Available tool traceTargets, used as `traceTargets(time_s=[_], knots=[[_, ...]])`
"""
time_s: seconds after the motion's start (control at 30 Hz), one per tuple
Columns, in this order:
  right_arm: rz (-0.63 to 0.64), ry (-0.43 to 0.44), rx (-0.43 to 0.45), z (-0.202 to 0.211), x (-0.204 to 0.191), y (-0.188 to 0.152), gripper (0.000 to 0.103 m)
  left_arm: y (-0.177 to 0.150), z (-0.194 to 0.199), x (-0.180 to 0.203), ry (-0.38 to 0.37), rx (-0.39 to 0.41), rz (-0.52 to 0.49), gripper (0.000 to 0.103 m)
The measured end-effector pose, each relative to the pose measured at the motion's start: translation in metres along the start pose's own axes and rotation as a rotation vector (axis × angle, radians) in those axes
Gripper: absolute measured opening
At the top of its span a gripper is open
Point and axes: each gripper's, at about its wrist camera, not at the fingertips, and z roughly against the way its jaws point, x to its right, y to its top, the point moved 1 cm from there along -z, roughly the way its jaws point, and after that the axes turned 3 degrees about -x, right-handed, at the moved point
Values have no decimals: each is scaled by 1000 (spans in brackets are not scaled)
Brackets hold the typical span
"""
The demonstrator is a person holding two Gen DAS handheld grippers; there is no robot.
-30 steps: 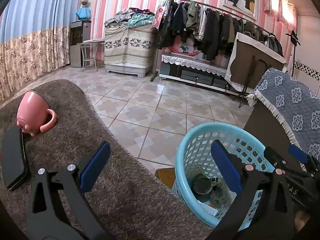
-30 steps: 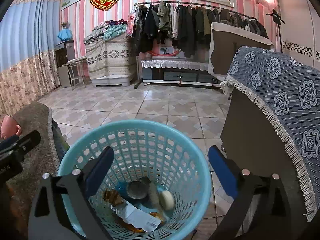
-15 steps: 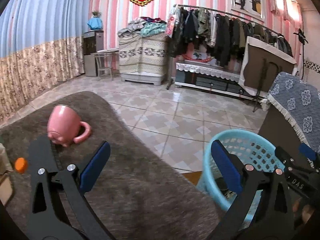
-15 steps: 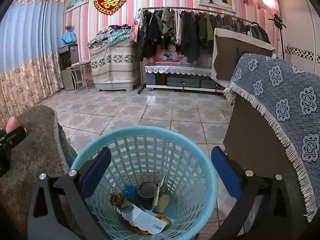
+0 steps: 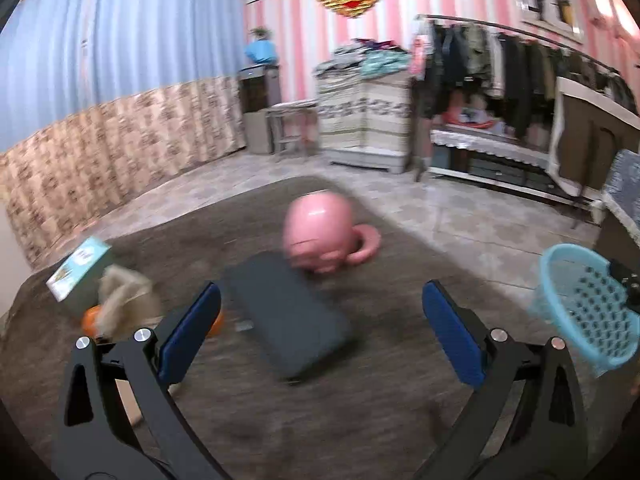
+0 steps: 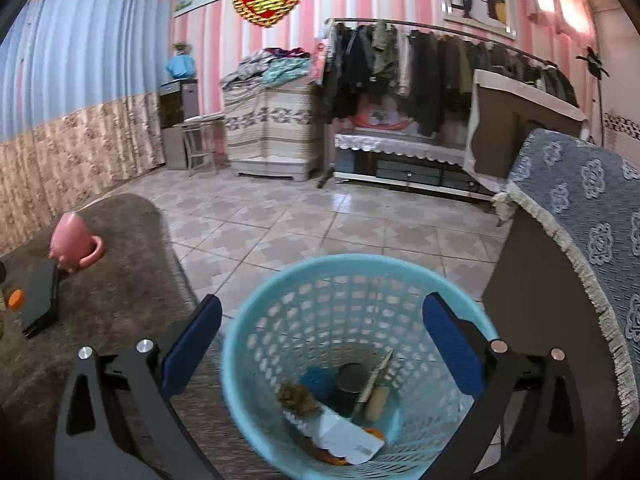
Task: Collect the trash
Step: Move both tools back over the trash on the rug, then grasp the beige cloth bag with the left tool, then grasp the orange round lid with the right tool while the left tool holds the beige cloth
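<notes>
A light blue plastic basket (image 6: 352,280) stands on the floor beside the brown-covered table, holding several scraps, a dark can and a white label. My right gripper (image 6: 322,344) hangs open above its mouth, empty. My left gripper (image 5: 322,332) is open and empty over the table, facing a dark phone (image 5: 288,312). Left of it lie a crumpled beige wad (image 5: 124,296), an orange piece (image 5: 90,320) and a small teal-and-white box (image 5: 78,268). The basket (image 5: 588,304) shows at the right edge of the left wrist view.
A pink mug (image 5: 320,236) lies upside down behind the phone. The brown table cover (image 6: 120,280) ends at an edge just left of the basket. A blue patterned cloth (image 6: 592,216) drapes furniture at the right. Tiled floor stretches toward a clothes rack (image 6: 440,64).
My left gripper has swung left from the basket over the table, bringing the phone, mug and trash pieces into view. The right gripper rose a little and stays over the basket.
</notes>
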Motion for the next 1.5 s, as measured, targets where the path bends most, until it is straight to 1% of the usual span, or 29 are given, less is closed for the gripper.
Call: traceTargets(time_s=[0.13,0.2,0.3,0.37,0.43,0.47,0.53,0.57,0.63,0.67,0.7,0.77,0.8,0.83,0.9,0.93,1.0,1.07,1.1,1.2,1.27,1.33,1.4,1.43,1.47,1.5], knots=[[28,17,-21,-3,-16,-1,98,-6,-16,-78,99,-53,85,97],[28,29,-26,-3,-21,-1,98,-10,-25,-112,133,-76,129,97],[37,29,-29,-2,-24,-3,98,-15,-40,-154,143,-111,195,97],[44,28,-37,-5,-25,-2,98,-18,-53,-172,125,-147,227,94],[48,32,-48,-7,-28,-2,98,-18,-68,-181,90,-182,242,84],[49,34,-53,-9,-29,-3,98,-18,-75,-185,77,-200,241,80],[57,34,-67,-13,-32,-4,98,-19,-86,-188,87,-219,219,69],[64,36,-73,-15,-34,-5,98,-21,-89,-186,98,-225,205,65],[92,40,-82,-17,-43,-4,98,-24,-93,-186,104,-226,188,45],[106,45,-82,-17,-48,-3,98,-24,-93,-186,103,-222,186,37],[122,57,-75,-14,-55,-1,98,-24,-91,-187,104,-217,182,24],[139,92,-57,-9,-71,4,98,-24,-84,-186,96,-207,183,18],[145,126,-52,-5,-82,7,98,-24,-79,-187,91,-197,182,13],[149,154,-50,-3,-90,8,98,-22,-69,-189,86,-180,180,11],[172,216,-47,2,-113,10,98,-22,-50,-193,90,-144,175,11],[200,256,-44,6,-131,11,98,-22,-41,-195,98,-129,173,11],[234,312,-44,8,-155,8,98,-24,-21,-203,127,-96,174,11],[278,388,-45,13,-190,4,98,-32,-2,-210,142,-72,184,11],[292,413,-43,13,-203,3,98,-37,4,-212,145,-68,181,11],[336,500,-48,18,-251,-5,98,-50,8,-215,175,-70,146,11],[361,547,-63,17,-285,-13,98,-56,1,-222,167,-93,167,11],[402,586,-84,14,-319,-21,97,-58,-2,-232,144,-96,208,11],[441,599,-109,9,-346,-28,93,-59,-3,-238,129,-88,223,11],[447,614,-122,8,-356,-32,86,-59,-3,-241,134,-85,227,11],[452,627,-140,5,-366,-33,80,-60,-4,-242,132,-85,232,11],[456,637,-157,2,-374,-34,79,-62,-4,-244,125,-85,239,11]])
